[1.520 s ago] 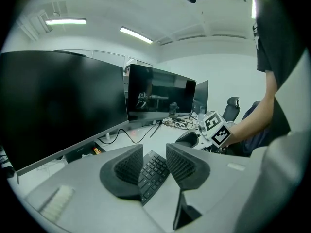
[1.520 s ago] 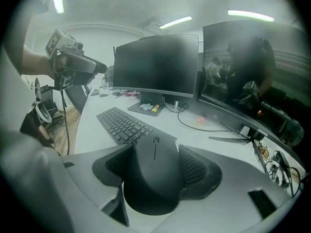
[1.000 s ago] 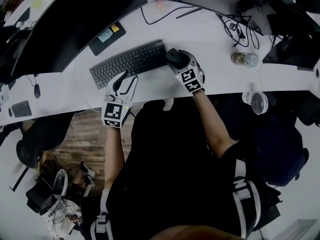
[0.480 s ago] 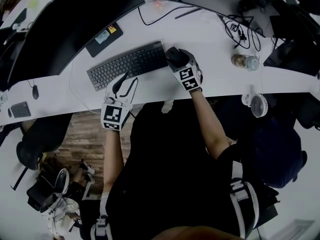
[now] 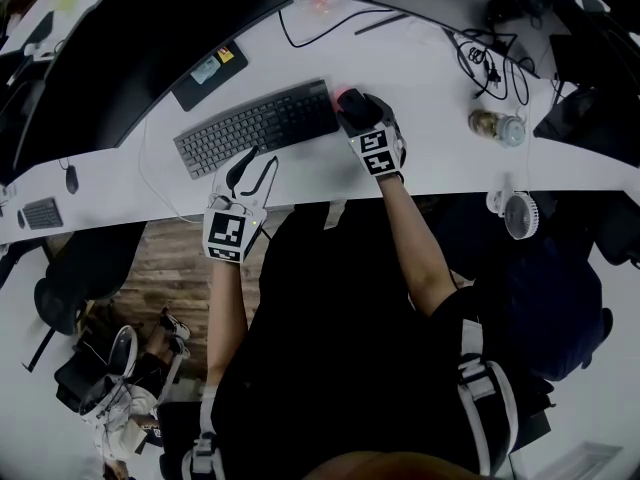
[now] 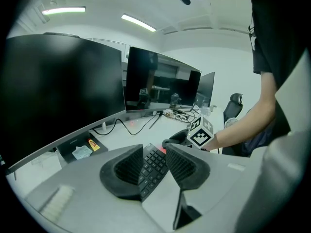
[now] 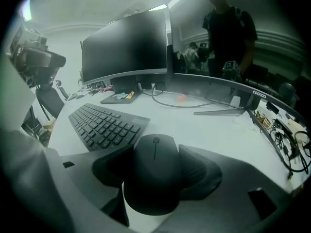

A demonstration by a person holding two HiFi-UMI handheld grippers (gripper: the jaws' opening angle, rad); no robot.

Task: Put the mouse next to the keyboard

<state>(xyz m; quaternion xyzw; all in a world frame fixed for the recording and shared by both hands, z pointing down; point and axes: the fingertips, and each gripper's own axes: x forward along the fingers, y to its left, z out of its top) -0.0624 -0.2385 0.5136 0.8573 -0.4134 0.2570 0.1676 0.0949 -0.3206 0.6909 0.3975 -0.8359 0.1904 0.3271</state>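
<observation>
A black keyboard (image 5: 255, 126) lies on the white desk (image 5: 440, 153) in front of the monitor. The black mouse (image 5: 354, 108) is just off the keyboard's right end, and my right gripper (image 5: 360, 116) is shut on it. In the right gripper view the mouse (image 7: 154, 174) fills the gap between both pads, with the keyboard (image 7: 104, 125) close on its left. A faint red glow shows at the mouse's far side. My left gripper (image 5: 250, 173) hovers at the desk's near edge below the keyboard, open and empty. In its own view the left gripper (image 6: 154, 150) frames the keyboard (image 6: 154, 165).
A large dark monitor (image 5: 150, 38) and its base (image 5: 210, 73) stand behind the keyboard. Tangled cables (image 5: 480, 58) and a jar (image 5: 492, 123) are at the right. A small fan (image 5: 520, 213) hangs at the desk's near edge. A person stands beyond the desk in the right gripper view.
The right gripper with the mouse has edged slightly farther from me beside the keyboard's right end. The left gripper has stayed where it was.
</observation>
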